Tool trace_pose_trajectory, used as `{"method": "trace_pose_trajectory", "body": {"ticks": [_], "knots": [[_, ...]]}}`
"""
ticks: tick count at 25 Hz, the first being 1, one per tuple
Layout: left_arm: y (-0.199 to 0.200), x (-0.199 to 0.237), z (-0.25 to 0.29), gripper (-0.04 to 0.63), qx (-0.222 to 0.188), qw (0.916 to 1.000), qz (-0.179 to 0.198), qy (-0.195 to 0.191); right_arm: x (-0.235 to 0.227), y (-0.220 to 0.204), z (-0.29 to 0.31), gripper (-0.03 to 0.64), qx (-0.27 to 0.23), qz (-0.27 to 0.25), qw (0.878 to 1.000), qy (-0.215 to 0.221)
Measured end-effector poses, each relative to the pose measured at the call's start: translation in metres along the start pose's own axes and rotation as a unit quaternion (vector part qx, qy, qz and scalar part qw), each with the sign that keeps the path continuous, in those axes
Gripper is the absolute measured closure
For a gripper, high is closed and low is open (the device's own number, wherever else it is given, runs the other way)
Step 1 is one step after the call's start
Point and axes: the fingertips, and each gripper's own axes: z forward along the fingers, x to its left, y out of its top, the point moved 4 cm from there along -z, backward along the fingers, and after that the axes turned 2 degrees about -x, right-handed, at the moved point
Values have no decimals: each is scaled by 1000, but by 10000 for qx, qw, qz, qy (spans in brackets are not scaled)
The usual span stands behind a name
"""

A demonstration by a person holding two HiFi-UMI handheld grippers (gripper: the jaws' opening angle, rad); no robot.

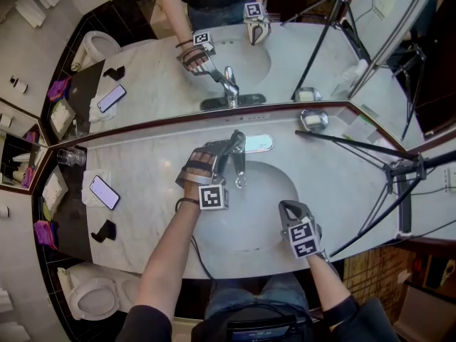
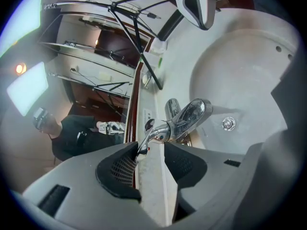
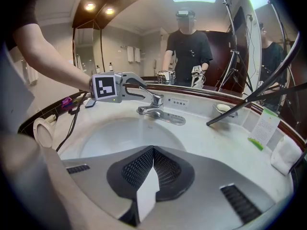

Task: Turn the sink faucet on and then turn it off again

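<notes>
Step in hand: the turn-on, at the grab stage. The left gripper (image 1: pixel 226 150) is at the faucet (image 1: pixel 238 164) behind the basin (image 1: pixel 267 216), jaws part-way closed with the lever (image 2: pixel 154 137) between them. In the left gripper view both pads look to be touching it, one each side near the tip. I read that as a grip, not just a straddle. No stream shows from the spout (image 2: pixel 193 115) in any view and the drain (image 2: pixel 228 123) looks dry (chrome glare makes this less than certain), so my call is that the water is not on yet.

The right gripper (image 1: pixel 291 209) hovers over the basin's near right rim, well apart from the faucet, jaws pressed together on nothing. It looks idle.

Next move, as I judge it: lift or swing the lever with the left wrist without loosening the squeeze. The lever is slick, tapered chrome and the pads could slide off toward the tip, so pull slowly and watch the spout for flow before reversing to shut it off.
</notes>
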Motion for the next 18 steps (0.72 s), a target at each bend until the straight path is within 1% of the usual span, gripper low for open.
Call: {"method": "trace_pose_trajectory", "body": {"ticks": [12,18], "knots": [[-5,-12,-3,443,16,9999,-10,144,-1,6,8,598,3,-21,10000,19],[-11,-30,-6,446,86,9999,-56,107,-1,8,10,598,7,-40,10000,42]]}}
